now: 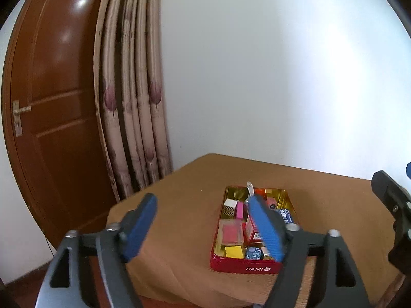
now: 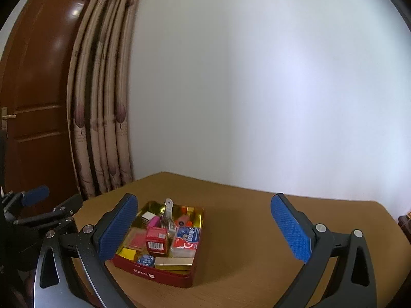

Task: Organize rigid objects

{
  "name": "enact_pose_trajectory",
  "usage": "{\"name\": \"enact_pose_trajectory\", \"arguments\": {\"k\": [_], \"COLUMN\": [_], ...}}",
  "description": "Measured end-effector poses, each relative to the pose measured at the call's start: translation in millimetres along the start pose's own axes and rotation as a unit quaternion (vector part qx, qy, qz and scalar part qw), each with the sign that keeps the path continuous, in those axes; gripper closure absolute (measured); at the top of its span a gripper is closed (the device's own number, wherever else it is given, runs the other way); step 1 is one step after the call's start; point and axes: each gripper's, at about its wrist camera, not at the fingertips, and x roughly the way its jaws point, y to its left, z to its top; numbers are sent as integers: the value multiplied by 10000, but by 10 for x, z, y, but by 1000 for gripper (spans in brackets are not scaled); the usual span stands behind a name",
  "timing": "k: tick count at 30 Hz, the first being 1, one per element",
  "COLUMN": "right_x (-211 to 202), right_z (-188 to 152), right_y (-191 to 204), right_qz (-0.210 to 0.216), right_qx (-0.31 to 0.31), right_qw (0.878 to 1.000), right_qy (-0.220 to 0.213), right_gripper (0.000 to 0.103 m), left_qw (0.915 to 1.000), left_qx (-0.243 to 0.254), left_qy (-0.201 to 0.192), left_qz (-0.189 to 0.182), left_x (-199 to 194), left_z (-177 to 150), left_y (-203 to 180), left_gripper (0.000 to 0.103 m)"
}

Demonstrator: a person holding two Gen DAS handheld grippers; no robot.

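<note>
A red tin marked BAMI (image 1: 244,267) sits on the brown table (image 1: 185,205); it also shows in the right wrist view (image 2: 159,274). It holds several small rigid items: a red carton (image 2: 156,240), a blue-and-red box (image 2: 186,238), a yellow block (image 1: 234,251), a blue patterned cube (image 1: 253,253), a pink eraser (image 1: 239,210) and an upright metal clip (image 2: 168,211). My left gripper (image 1: 205,225) is open and empty, held in front of the tin. My right gripper (image 2: 205,228) is open and empty, above the table just right of the tin.
A brown door (image 1: 56,102) and a patterned curtain (image 1: 133,89) stand behind the table at the left. A white wall (image 2: 257,89) backs the table. The right gripper's body shows at the right edge of the left wrist view (image 1: 393,205).
</note>
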Motion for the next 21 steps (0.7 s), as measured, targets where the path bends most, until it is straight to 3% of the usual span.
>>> {"name": "enact_pose_trajectory", "arguments": {"k": [5, 10, 21], "right_x": [-161, -222, -248], "right_z": [97, 124, 96], "right_y": [-6, -36, 17], "right_qz": [-33, -67, 45], "right_qx": [99, 204, 116], "right_qw": [9997, 9993, 9994], "right_qy": [-205, -306, -317], "right_gripper": [0, 0, 0], "left_qw": [9998, 9988, 9984], "left_qx": [112, -103, -29], "left_qy": [-143, -42, 236], "left_qz": [-63, -468, -510], "left_x": [-124, -157, -77], "left_z": [105, 166, 139], "left_y": [9, 98, 97], "left_gripper": [19, 19, 19]}}
